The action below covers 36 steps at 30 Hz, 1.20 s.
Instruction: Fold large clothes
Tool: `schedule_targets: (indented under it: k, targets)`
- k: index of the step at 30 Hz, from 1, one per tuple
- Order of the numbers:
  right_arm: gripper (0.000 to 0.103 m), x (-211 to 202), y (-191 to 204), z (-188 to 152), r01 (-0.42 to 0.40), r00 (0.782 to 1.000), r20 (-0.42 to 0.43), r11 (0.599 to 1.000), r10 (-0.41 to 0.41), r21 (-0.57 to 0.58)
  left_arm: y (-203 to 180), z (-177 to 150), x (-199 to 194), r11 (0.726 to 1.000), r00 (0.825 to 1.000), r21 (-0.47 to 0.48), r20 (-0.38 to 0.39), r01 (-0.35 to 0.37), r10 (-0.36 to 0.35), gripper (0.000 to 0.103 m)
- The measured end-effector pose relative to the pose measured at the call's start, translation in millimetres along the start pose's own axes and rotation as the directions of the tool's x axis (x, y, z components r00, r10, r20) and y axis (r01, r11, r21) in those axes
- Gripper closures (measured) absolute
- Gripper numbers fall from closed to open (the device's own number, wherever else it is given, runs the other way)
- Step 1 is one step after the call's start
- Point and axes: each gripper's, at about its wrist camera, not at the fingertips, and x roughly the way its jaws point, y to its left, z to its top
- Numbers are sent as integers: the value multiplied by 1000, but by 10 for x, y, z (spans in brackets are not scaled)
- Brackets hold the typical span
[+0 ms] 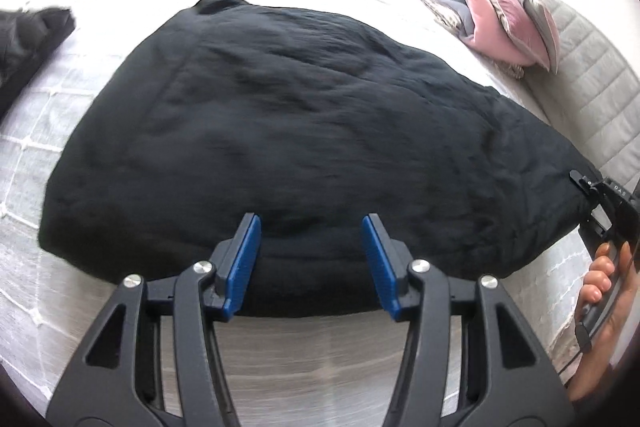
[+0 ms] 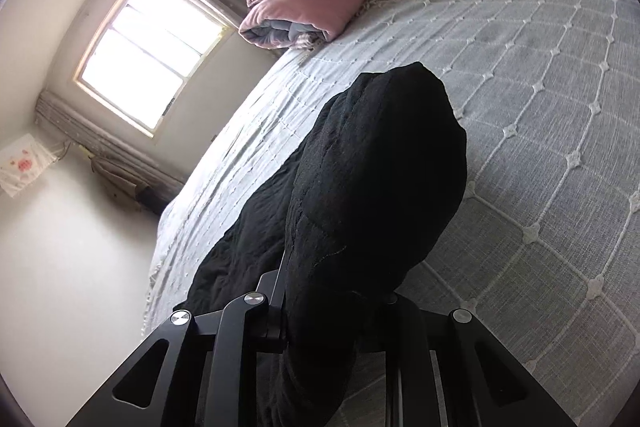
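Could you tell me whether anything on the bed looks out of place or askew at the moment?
Nothing looks damaged or spilled. The black garment lies rumpled rather than flat on the bedspread, one end bunched in the right gripper. A second dark item sits apart at the bed's edge.

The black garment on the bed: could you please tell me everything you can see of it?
The black garment is a large, dark, matte piece of crinkled, slightly padded-looking fabric, spread in a broad rounded shape across the pale quilted bedspread. Its near edge looks folded and thick. The left gripper hovers open over that edge, pads clear of the cloth. At its right corner the right gripper is shut on a bunch of it, lifting that end into a hanging fold. What kind of garment it is cannot be told.
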Motion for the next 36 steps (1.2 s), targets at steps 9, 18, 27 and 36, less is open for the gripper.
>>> schedule_targets:
  k: [9, 18, 27, 36]
  targets:
    - [82, 2, 97, -29, 51, 998, 38, 999, -51, 12, 747, -31, -165, 951, 974, -213, 16, 223, -225, 49]
    - [83, -147, 945, -219, 153, 970, 225, 951, -93, -268, 1170, 156, -709, 916, 947, -275, 219, 293, -237, 48]
    - [83, -224, 2762, -1736, 60, 945, 223, 544, 239, -837, 1932, 189, -764, 811, 912, -438, 312, 388, -267, 49]
    - [74, 865, 2532, -4010, 58, 998, 50, -236, 41, -970, 2014, 185, -750, 813, 920, -449, 300, 370, -253, 49]
